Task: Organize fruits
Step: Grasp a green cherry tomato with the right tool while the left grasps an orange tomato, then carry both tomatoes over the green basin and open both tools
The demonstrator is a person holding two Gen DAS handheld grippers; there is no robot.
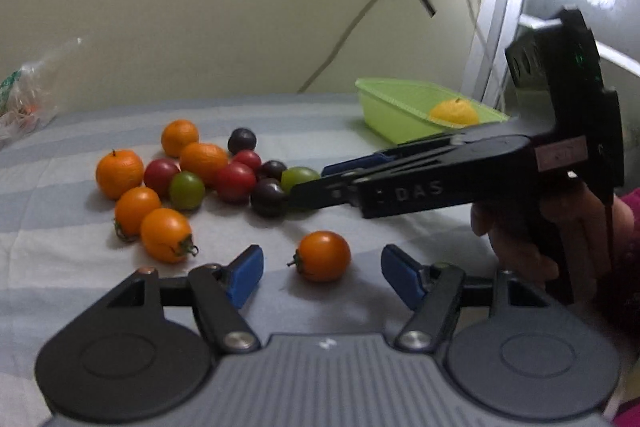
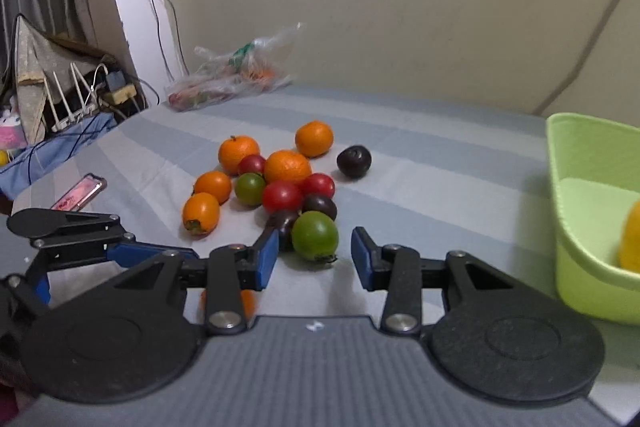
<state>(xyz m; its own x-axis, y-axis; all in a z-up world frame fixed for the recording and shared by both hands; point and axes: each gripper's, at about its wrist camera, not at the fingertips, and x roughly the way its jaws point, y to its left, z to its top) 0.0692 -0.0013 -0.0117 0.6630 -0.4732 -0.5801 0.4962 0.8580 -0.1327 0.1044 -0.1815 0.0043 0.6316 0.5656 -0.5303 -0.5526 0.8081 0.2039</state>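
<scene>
Orange, red, green and dark small fruits lie heaped point(image 1: 208, 171) on a striped grey cloth point(image 1: 400, 227). My left gripper point(image 1: 323, 277) is open, and a lone orange tomato point(image 1: 323, 255) rests on the cloth between its blue pads with a gap on each side. My right gripper point(image 2: 314, 259) is open too. A green tomato point(image 2: 315, 235) sits just ahead between its pads, untouched, with a dark fruit point(image 2: 285, 223) against the left pad. In the left wrist view the right gripper point(image 1: 316, 183) reaches in from the right to the heap's edge. A yellow citrus point(image 1: 454, 113) lies in a lime-green tub point(image 1: 384, 107).
The tub point(image 2: 568, 187) stands at the right by the wall. A clear plastic bag point(image 2: 236, 75) lies at the far left corner and a pink flat object point(image 2: 80, 195) near the left edge. Cables and routers point(image 2: 80, 99) sit beyond it. A hand point(image 1: 516, 239) holds the right gripper.
</scene>
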